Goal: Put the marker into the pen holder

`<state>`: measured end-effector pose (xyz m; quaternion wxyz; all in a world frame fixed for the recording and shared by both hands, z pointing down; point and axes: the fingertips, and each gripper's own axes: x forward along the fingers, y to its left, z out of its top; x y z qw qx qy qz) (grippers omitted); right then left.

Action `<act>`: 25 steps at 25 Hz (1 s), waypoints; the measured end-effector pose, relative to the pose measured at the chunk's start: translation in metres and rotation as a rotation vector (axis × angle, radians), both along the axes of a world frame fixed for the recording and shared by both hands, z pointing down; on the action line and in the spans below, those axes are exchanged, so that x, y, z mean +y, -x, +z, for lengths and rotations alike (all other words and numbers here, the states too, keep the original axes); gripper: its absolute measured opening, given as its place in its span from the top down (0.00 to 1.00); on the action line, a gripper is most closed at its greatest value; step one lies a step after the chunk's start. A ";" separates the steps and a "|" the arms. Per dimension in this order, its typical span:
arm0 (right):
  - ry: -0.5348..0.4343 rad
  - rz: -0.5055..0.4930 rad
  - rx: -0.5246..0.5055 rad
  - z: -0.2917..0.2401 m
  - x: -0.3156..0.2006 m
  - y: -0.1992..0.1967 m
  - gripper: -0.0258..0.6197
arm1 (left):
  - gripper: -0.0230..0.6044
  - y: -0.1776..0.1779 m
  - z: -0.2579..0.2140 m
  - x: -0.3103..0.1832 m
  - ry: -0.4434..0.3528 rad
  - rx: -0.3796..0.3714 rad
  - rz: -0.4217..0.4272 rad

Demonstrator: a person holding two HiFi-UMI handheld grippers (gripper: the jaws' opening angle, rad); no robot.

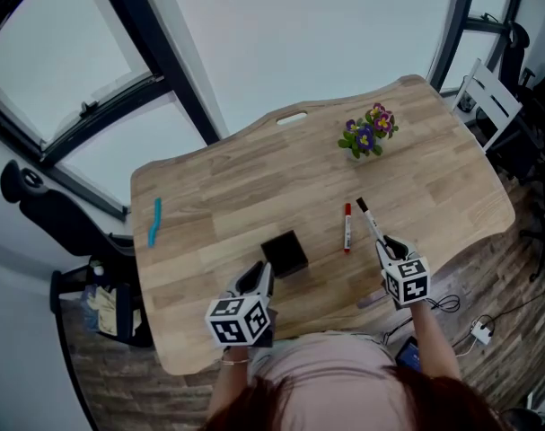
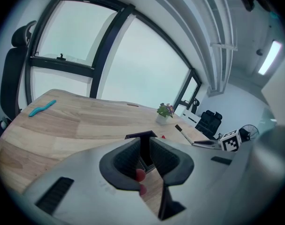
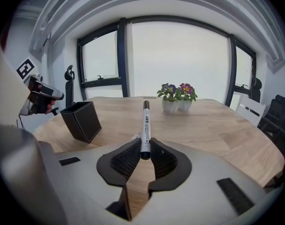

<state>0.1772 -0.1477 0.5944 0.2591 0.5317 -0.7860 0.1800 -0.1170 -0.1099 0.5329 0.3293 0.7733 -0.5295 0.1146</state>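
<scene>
The black square pen holder [image 1: 285, 254] stands on the wooden table [image 1: 218, 196] near its front edge. My left gripper [image 1: 261, 278] is right at the holder's near side. In the left gripper view the holder's [image 2: 141, 136] dark wall stands between the parted jaws of that gripper [image 2: 144, 159], which looks open. My right gripper [image 1: 389, 248] is shut on the lower end of a white marker with a black cap [image 1: 371, 223]. The marker [image 3: 144, 125] sticks forward out of the right gripper [image 3: 143, 156], above the table and to the right of the holder [image 3: 81, 121].
A red marker [image 1: 347, 227] lies on the table between the holder and my right gripper. A flower pot [image 1: 369, 135] stands at the back right, and a blue object [image 1: 153, 221] lies at the left. A black office chair [image 1: 48, 209] stands off the table's left side.
</scene>
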 end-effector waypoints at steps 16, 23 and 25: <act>-0.102 -0.325 0.080 -0.070 -0.015 0.072 0.87 | 0.84 0.004 0.026 0.000 0.082 0.012 0.020; -0.111 -0.433 0.103 -0.085 -0.012 0.093 0.87 | 0.83 -0.004 0.033 0.000 0.106 0.010 0.043; -0.111 -0.462 0.111 -0.088 -0.011 0.099 0.87 | 0.83 -0.003 0.035 -0.001 0.111 0.009 0.045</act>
